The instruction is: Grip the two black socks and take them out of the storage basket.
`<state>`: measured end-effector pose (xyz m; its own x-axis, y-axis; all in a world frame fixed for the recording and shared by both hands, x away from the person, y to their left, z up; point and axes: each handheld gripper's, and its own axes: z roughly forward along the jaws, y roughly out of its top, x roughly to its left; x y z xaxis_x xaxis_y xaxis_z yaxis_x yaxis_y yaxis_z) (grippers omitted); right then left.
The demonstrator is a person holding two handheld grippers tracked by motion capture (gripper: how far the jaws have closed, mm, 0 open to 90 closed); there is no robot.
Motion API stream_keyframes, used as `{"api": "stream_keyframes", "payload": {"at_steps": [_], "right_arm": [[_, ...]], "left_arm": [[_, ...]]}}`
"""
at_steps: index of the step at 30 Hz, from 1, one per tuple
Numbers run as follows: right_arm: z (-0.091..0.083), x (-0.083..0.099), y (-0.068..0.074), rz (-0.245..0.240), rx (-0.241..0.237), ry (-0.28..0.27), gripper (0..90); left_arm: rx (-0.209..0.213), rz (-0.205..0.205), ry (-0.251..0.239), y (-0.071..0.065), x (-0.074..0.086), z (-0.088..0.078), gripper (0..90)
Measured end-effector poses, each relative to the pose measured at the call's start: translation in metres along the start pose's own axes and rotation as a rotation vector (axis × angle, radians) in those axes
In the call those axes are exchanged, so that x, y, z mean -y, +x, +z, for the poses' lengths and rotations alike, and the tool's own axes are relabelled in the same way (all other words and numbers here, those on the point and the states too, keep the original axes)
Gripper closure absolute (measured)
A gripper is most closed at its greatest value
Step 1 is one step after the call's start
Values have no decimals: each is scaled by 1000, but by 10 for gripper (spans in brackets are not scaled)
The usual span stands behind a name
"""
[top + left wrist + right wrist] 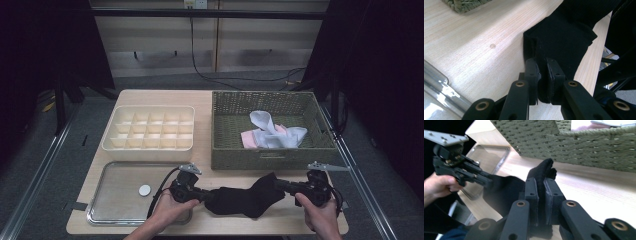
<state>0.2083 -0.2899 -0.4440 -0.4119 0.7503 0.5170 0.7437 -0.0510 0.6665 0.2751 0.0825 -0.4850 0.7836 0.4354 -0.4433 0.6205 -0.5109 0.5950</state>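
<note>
Black sock: a black sock lies stretched along the front edge of the desk, between the two tongs, just in front of the woven basket.
Sock shape: its middle rises in a dark hump near the basket's front wall; the rest lies flat on the wood.
Left tongs: the left tongs are clamped on the left end of the sock; in the left gripper view a fold of black cloth is pinched tight between the two black jaws.
Right tongs: the right tongs grip the right end of the sock; in the right gripper view the cloth sticks up between the jaws, which press on it from both sides.
Hands: the left hand and the right hand come in from the bottom edge, each wrapped round its tool.
Woven basket: the green woven basket stands at the back right of the desk, with pale socks, white and pink, lying in a heap inside it.
Divided box: a cream divided box with many small compartments stands left of the basket.
Tray: a metal tray lies at the front left, just beside the left hand, with a small white disc on it.
Cable: a black cable loops from the left tongs over the tray's edge.
</note>
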Motion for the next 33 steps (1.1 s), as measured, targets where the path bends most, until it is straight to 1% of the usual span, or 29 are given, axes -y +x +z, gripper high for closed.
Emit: {"api": "stream_keyframes", "payload": {"at_steps": [2, 3, 5, 9, 10, 14, 15, 17, 18, 21, 22, 23, 24, 27, 28, 29, 32, 33], "right_arm": [[1, -1, 2, 10, -11, 1, 819], [2, -2, 2, 0, -12, 0, 819], [3, -3, 4, 0, -16, 0, 819], [6, -5, 8, -9, -27, -1, 819], [7, -5, 8, -10, -28, 2, 819], [12, -7, 11, -15, -37, 12, 819], [13, -7, 11, -16, -38, 14, 819], [15, -9, 13, -16, -42, 17, 819], [17, -10, 14, -20, -42, 16, 819], [21, -13, 17, -27, -49, 20, 819], [24, -13, 18, -28, -48, 24, 819], [25, -13, 18, -31, -49, 26, 819], [26, -13, 19, -29, -52, 30, 819], [31, -14, 20, -35, -52, 40, 819], [32, -13, 20, -37, -53, 40, 819], [32, -13, 20, -39, -54, 43, 819], [35, -13, 21, -41, -57, 46, 819], [35, -13, 22, -41, -56, 47, 819]], "left_arm": [[-1, 0, 0, 1, 0, 0, 809], [4, -4, -2, 1, 0, 0, 809], [6, -3, -1, 1, 0, 0, 809], [-10, -2, 0, 1, 0, 1, 804], [8, -5, -3, 1, 1, 1, 803], [6, -6, -3, 3, 1, 0, 799], [15, -6, -5, 4, 1, 0, 799], [15, -6, -7, 5, 1, -1, 799], [7, -4, -5, 5, 1, -2, 798], [9, -4, -14, 6, 0, -5, 766], [10, -4, -16, 6, 0, -6, 747], [3, -2, -17, 6, 1, -7, 720], [16, -4, -22, 7, 1, -8, 690], [18, -11, -28, 9, 2, -8, 662], [6, -17, -26, 9, 1, -8, 663], [14, -19, -28, 10, 1, -8, 673], [12, -7, -25, 10, 1, -9, 717], [9, -4, -22, 9, 1, -9, 719]]}}
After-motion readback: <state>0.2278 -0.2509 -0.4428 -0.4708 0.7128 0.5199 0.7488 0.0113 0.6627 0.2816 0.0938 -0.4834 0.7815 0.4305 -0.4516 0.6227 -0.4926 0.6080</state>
